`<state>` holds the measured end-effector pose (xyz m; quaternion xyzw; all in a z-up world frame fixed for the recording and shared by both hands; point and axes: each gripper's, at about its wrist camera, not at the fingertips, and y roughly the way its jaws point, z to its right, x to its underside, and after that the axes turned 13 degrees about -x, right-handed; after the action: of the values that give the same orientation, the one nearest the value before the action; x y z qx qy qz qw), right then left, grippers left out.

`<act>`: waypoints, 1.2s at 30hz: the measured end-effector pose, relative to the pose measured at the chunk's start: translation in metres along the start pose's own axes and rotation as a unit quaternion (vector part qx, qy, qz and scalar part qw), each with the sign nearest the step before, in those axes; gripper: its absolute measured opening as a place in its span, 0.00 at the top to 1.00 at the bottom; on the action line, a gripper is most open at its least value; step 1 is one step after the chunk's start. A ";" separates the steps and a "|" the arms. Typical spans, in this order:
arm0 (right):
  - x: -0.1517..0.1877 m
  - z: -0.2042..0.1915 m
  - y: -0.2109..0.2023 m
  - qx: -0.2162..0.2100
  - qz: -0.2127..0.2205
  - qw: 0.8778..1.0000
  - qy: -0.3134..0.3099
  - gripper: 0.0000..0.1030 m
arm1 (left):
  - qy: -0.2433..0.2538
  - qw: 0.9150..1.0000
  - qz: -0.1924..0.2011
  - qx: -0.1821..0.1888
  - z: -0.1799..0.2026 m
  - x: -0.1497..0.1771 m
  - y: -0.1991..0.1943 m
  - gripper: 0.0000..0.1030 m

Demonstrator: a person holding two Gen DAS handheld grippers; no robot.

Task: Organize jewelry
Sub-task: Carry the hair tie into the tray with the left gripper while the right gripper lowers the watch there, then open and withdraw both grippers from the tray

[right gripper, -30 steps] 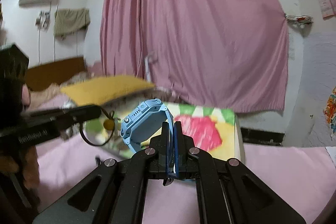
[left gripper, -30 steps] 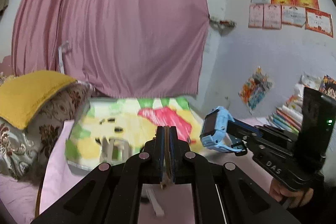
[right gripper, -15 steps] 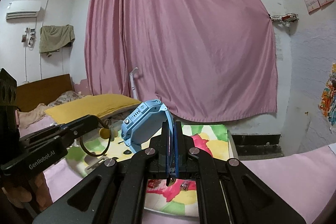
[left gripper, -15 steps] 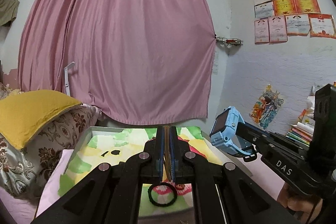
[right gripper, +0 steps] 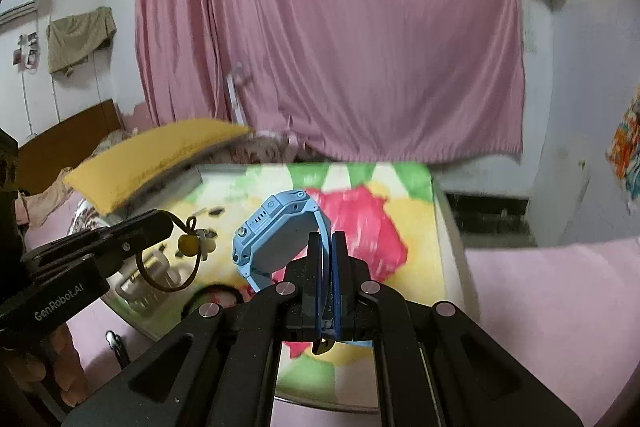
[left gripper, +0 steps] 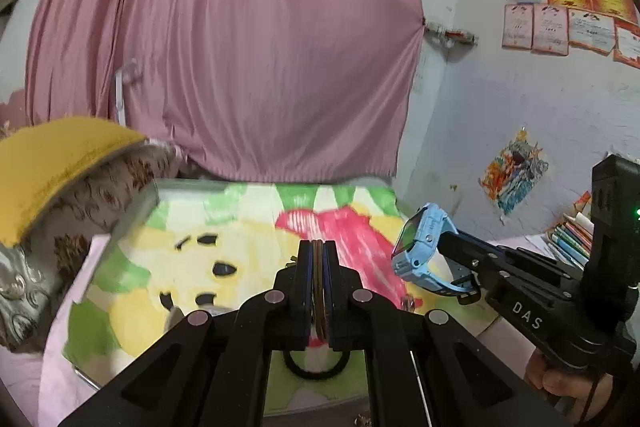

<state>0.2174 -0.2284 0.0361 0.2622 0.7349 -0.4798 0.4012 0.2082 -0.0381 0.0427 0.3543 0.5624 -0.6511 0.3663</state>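
My left gripper (left gripper: 318, 246) is shut on a brown cord bracelet (right gripper: 170, 273) whose yellow bead (right gripper: 188, 244) hangs below the fingers. It hovers over a colourful cartoon tray (left gripper: 240, 223). My right gripper (right gripper: 326, 239) is shut on the strap of a light blue smartwatch (right gripper: 276, 239), above the red patch of the tray (right gripper: 400, 195). In the left wrist view the watch (left gripper: 424, 247) and the right gripper (left gripper: 444, 247) sit at the right. A dark ring (left gripper: 314, 367) lies on the tray under my left fingers.
A white clip (right gripper: 148, 279) lies at the tray's left part. A yellow pillow (left gripper: 52, 163) on a patterned cushion (left gripper: 92, 203) borders the tray's left side. Behind hangs a pink curtain (left gripper: 240, 47). Pink bedding (right gripper: 552, 303) spreads to the right, with books (left gripper: 568, 235) by the wall.
Both grippers have come lower and closer over the tray, which now fills more of each view. The bracelet and the watch stay held as before.
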 end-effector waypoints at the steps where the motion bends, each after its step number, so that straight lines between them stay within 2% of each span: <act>1: 0.001 0.002 0.003 -0.002 -0.008 1.000 0.004 0.96 | 0.000 1.000 -0.008 -0.001 0.000 0.001 0.003 0.95; 6: 0.008 0.006 0.013 -0.010 -0.036 0.999 0.015 0.96 | -0.008 0.998 -0.057 -0.008 -0.004 0.007 0.018 0.95; 11: 0.007 0.009 0.015 -0.014 -0.044 0.999 0.018 0.93 | -0.013 0.995 -0.093 -0.012 -0.008 0.012 0.029 0.95; 14: 0.007 0.009 0.016 -0.014 -0.048 0.998 0.022 0.89 | -0.014 0.995 -0.098 -0.012 -0.007 0.013 0.030 0.95; 22: 0.007 0.008 0.009 -0.014 -0.038 0.999 0.022 0.87 | -0.014 0.994 -0.104 -0.028 -0.007 0.014 0.031 0.92; 25: 0.006 0.005 -0.001 -0.005 -0.018 1.000 0.013 0.76 | -0.008 0.995 -0.091 -0.036 -0.005 0.013 0.024 0.90; 27: 0.006 0.003 -0.012 0.000 0.007 1.000 0.009 0.63 | -0.005 0.996 -0.080 -0.038 -0.005 0.012 0.018 0.81; 28: 0.005 0.002 -0.016 0.002 0.015 1.000 0.007 0.63 | -0.005 0.996 -0.074 -0.039 -0.005 0.011 0.015 0.77; 30: 0.005 -0.001 -0.026 0.009 0.037 0.999 0.001 0.62 | -0.006 0.997 -0.060 -0.045 -0.006 0.010 0.006 0.64; 31: 0.004 -0.001 -0.030 0.010 0.044 0.999 0.001 0.60 | -0.007 0.998 -0.051 -0.047 -0.006 0.009 0.001 0.61; 36: 0.007 -0.010 -0.054 0.010 0.094 0.995 -0.008 0.36 | -0.017 0.998 -0.021 -0.060 -0.013 0.008 -0.022 0.40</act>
<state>0.1690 -0.2412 0.0587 0.3301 0.6989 -0.4490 0.4483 0.1859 -0.0239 0.0449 0.3081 0.6017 -0.6297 0.3827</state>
